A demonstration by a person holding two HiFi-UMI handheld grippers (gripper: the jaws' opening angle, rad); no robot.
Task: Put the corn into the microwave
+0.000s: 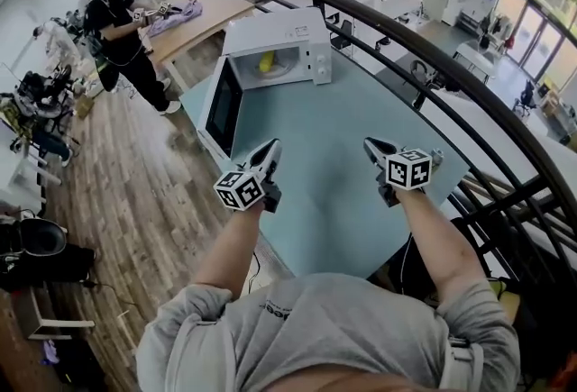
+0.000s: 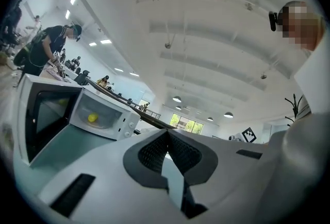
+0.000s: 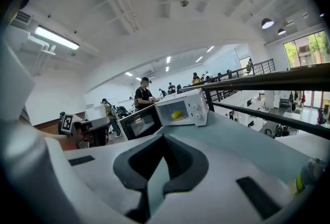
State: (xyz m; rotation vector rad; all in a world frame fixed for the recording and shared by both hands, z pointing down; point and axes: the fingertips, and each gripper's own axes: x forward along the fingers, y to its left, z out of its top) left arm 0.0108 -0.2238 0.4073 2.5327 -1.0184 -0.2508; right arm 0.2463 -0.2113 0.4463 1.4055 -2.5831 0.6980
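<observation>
Already, the corn (image 1: 267,63) lies inside the microwave (image 1: 306,43).
My left gripper (image 1: 272,147) and right gripper (image 1: 370,145) are both closed and empty; I'd push the door (image 1: 223,106) at eleven o'clock gently.

Corn (image 1: 267,63) inside microwave (image 1: 270,31); microwave on table (image 1: 338,142).
</observation>
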